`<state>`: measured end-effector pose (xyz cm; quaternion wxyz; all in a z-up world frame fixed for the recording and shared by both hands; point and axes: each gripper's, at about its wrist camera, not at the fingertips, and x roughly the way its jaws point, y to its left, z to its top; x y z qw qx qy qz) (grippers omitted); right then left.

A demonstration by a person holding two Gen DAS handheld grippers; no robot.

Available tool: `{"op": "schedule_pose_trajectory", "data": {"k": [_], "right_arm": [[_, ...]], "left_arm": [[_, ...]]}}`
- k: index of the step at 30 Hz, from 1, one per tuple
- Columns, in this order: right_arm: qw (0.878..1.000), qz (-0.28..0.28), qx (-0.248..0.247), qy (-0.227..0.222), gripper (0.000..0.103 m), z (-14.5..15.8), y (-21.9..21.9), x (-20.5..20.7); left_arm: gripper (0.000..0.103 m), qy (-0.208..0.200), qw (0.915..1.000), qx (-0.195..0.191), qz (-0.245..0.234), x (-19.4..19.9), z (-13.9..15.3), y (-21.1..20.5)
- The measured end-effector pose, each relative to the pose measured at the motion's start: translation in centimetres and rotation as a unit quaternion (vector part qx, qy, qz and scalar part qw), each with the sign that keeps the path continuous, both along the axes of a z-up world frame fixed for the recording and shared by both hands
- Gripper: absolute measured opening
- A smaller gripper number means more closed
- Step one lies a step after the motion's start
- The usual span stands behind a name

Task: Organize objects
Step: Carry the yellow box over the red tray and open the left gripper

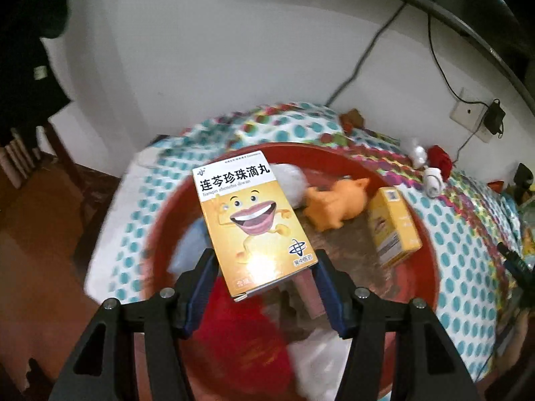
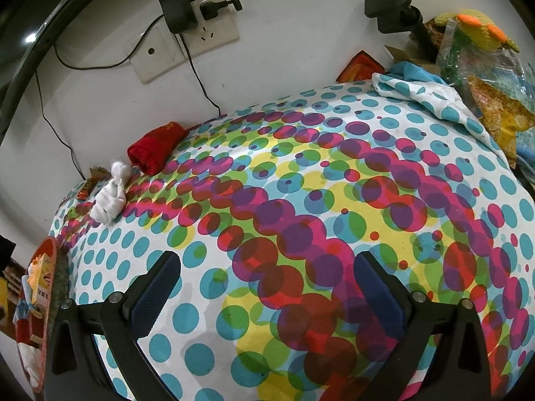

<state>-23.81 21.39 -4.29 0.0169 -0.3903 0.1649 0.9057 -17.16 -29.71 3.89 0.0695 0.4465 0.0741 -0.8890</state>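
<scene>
My left gripper (image 1: 264, 262) is shut on the lower end of a yellow medicine box (image 1: 250, 214) with a cartoon mouth, held tilted above a red basin (image 1: 157, 234). In the basin lie an orange toy pig (image 1: 334, 207), a second yellow box (image 1: 394, 230), a white fluffy thing (image 1: 291, 180), a red cloth (image 1: 240, 334) and a pink tube (image 1: 309, 297). My right gripper (image 2: 267, 274) is open and holds nothing, hovering over the dotted tablecloth (image 2: 301, 183). A red rolled cloth (image 2: 157, 150) and a white rolled sock (image 2: 112, 193) lie near the wall.
The basin (image 2: 50, 284) shows at the far left edge of the right wrist view. A wall socket (image 2: 187, 43) with a charger and cables is behind the table. A heap of bags and fabric (image 2: 485, 67) fills the back right corner. The floor drops off left of the table.
</scene>
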Motion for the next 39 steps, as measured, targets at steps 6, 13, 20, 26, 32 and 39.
{"op": "schedule_pose_trajectory", "data": {"k": [6,13,20,26,32,39], "right_arm": [[1.0,0.0,0.0,0.0,0.103,0.0,0.0,0.0],[1.0,0.0,0.0,0.001,0.103,0.1,0.0,0.1],[1.0,0.0,0.001,0.001,0.103,0.0,0.0,0.1],[1.0,0.0,0.001,0.001,0.103,0.0,0.0,0.1],[1.0,0.001,-0.001,0.001,0.103,0.0,0.0,0.0],[1.0,0.01,0.0,-0.011,0.103,0.0,0.1,-0.6]], "left_arm": [[0.059,-0.026,0.9996,-0.012,-0.005,-5.3,-1.7,2.4],[0.059,-0.066,0.9978,-0.01,0.007,-7.1,-5.0,2.6],[0.056,-0.077,0.997,-0.01,0.003,-6.2,-6.5,3.1],[0.055,-0.078,0.9969,0.0,0.001,-5.0,-6.6,3.3],[0.055,-0.05,0.9987,0.008,0.006,-4.7,-6.1,2.5],[0.069,0.075,0.9942,0.076,-0.004,-1.3,-2.0,0.8]]}}
